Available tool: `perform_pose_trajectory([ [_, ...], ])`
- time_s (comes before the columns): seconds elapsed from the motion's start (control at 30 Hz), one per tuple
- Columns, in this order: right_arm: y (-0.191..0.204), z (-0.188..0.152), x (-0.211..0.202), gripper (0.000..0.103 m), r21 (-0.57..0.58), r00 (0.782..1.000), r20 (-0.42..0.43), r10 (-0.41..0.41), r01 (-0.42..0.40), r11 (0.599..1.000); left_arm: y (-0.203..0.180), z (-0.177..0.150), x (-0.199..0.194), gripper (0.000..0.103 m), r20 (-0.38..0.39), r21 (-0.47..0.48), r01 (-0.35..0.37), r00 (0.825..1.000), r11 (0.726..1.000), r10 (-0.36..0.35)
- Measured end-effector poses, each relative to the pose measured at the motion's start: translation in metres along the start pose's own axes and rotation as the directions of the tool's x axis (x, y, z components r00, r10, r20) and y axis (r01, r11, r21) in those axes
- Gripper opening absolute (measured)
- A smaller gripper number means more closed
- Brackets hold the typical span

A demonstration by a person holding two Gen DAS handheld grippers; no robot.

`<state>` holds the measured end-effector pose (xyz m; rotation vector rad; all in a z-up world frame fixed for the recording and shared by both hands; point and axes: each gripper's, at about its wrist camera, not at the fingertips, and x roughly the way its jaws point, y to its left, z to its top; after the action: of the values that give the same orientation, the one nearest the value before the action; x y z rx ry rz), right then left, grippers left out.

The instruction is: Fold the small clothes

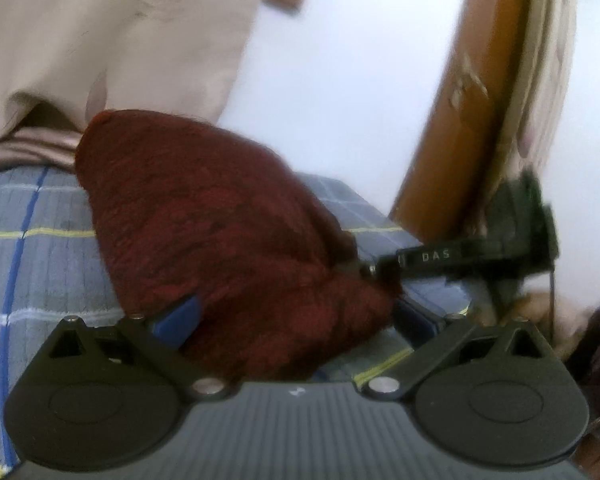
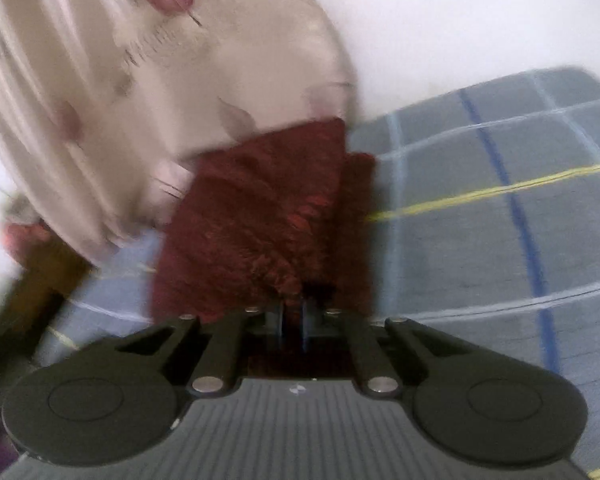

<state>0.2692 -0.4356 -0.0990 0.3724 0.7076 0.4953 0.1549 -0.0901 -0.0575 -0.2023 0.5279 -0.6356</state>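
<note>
- The left gripper (image 1: 294, 314) is showing a grey ribbed body, two round black discs and black link arms joined by silver pins.
- Its fingers (image 1: 178, 320) are wearing blue pads.
- The right gripper (image 2: 294, 320) is showing the same grey ribbing, black discs and silver pins, with a small white mark at its front edge.
- Seen from the left wrist camera, it is displaying white letters "DAS" on its black side.

Dark red fuzzy knit garment (image 1: 228, 232) lies on the grey plaid bed cover (image 1: 40, 248). Beige patterned curtain (image 1: 100, 40) hangs behind it. Right hand-held gripper (image 2: 294, 312) meets the garment's near edge; left hand-held gripper (image 1: 296, 316) straddles its other end.
</note>
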Motion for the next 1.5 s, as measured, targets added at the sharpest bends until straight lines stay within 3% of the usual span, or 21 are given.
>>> perform_pose_trajectory([
  [0.03,-0.002,-0.009,0.006,0.010,-0.020,1.000,-0.005,-0.008,0.008,1.000,0.002,0.000,-0.004,0.103,0.005,-0.026,0.010,1.000,1.000,-0.010],
  [0.13,-0.022,-0.019,0.002,0.015,0.155,0.994,0.030,0.105,-0.109,0.982,0.011,-0.001,-0.012,0.103,0.024,-0.110,0.027,0.999,0.994,-0.024],
  [0.23,-0.013,-0.020,-0.012,0.043,0.094,0.996,0.059,0.069,-0.075,0.993,0.015,-0.001,-0.016,0.103,0.027,-0.161,0.008,1.000,0.987,-0.003],
  [0.27,-0.010,-0.019,-0.016,0.064,0.079,0.996,0.074,0.052,-0.058,0.995,0.016,0.001,-0.017,0.103,0.025,-0.167,0.004,1.000,0.986,0.000],
  [0.3,-0.006,-0.020,-0.022,0.078,0.061,0.995,0.089,0.040,-0.046,0.997,0.015,0.000,-0.018,0.103,0.025,-0.169,0.003,1.000,0.986,0.001],
  [0.4,0.008,-0.017,-0.031,0.077,-0.030,0.995,0.096,0.012,-0.009,1.000,0.010,-0.005,-0.017,0.103,0.002,-0.147,-0.040,0.999,0.988,0.041],
  [0.43,0.013,-0.021,-0.034,0.072,-0.052,0.996,0.090,-0.009,0.014,0.999,0.010,-0.007,-0.014,0.103,-0.017,-0.141,-0.057,0.998,0.988,0.055],
  [0.5,0.014,-0.028,-0.028,0.026,-0.062,0.999,0.020,-0.048,0.049,0.997,0.015,-0.012,-0.009,0.103,-0.056,-0.145,-0.089,0.995,0.985,0.081],
  [0.57,0.011,-0.036,-0.026,0.027,-0.051,0.997,-0.004,-0.075,0.074,0.996,0.025,-0.016,-0.006,0.102,-0.091,-0.202,-0.086,0.993,0.976,0.069],
  [0.63,0.007,-0.036,-0.025,0.027,-0.019,0.998,-0.002,-0.065,0.065,0.998,0.029,-0.016,-0.013,0.102,-0.072,-0.249,-0.072,0.996,0.966,0.056],
  [0.67,0.005,-0.035,-0.024,0.029,0.000,0.998,-0.006,-0.055,0.055,0.998,0.030,-0.016,-0.019,0.102,-0.049,-0.253,-0.060,0.998,0.966,0.050],
  [0.73,0.005,-0.035,-0.027,0.051,0.001,0.997,-0.011,-0.072,0.072,0.997,0.030,-0.011,-0.031,0.103,0.001,-0.244,-0.029,1.000,0.969,0.030],
  [0.83,0.009,-0.029,-0.039,0.065,0.007,0.999,0.029,-0.025,0.025,1.000,0.034,0.004,-0.040,0.103,0.027,-0.218,-0.009,1.000,0.976,0.015],
  [0.9,0.009,-0.022,-0.050,0.097,0.023,0.997,0.073,-0.012,0.010,1.000,0.041,0.017,-0.034,0.103,0.023,-0.225,-0.010,1.000,0.974,0.016],
  [0.93,0.009,-0.017,-0.054,0.102,0.020,0.995,0.095,0.000,-0.002,1.000,0.048,0.021,-0.032,0.103,0.018,-0.250,-0.008,1.000,0.968,0.012],
  [1.0,0.008,-0.007,-0.055,0.103,0.027,0.993,0.114,0.023,-0.026,0.999,0.062,0.026,-0.026,0.103,0.012,-0.304,0.010,1.000,0.952,-0.007],
  [1.13,0.001,0.010,-0.033,0.103,0.054,0.997,0.067,0.030,-0.033,0.998,0.090,0.030,-0.007,0.103,-0.022,-0.390,0.035,0.999,0.920,-0.047],
  [1.23,-0.008,0.014,-0.015,0.103,0.110,0.998,0.044,0.048,-0.053,0.993,0.110,0.028,0.011,0.103,-0.039,-0.469,0.063,0.995,0.881,-0.092],
  [1.37,-0.016,0.020,0.005,0.103,0.153,0.995,0.037,0.091,-0.096,0.984,0.124,0.028,0.033,0.103,-0.048,-0.534,0.125,0.983,0.836,-0.178],
  [1.47,-0.019,0.025,0.019,0.103,0.177,0.991,0.027,0.132,-0.135,0.975,0.131,0.034,0.048,0.103,-0.049,-0.538,0.149,0.977,0.829,-0.208],
  [1.5,-0.020,0.027,0.024,0.103,0.179,0.991,0.019,0.135,-0.136,0.974,0.138,0.034,0.054,0.103,-0.048,-0.558,0.157,0.974,0.815,-0.221],
])
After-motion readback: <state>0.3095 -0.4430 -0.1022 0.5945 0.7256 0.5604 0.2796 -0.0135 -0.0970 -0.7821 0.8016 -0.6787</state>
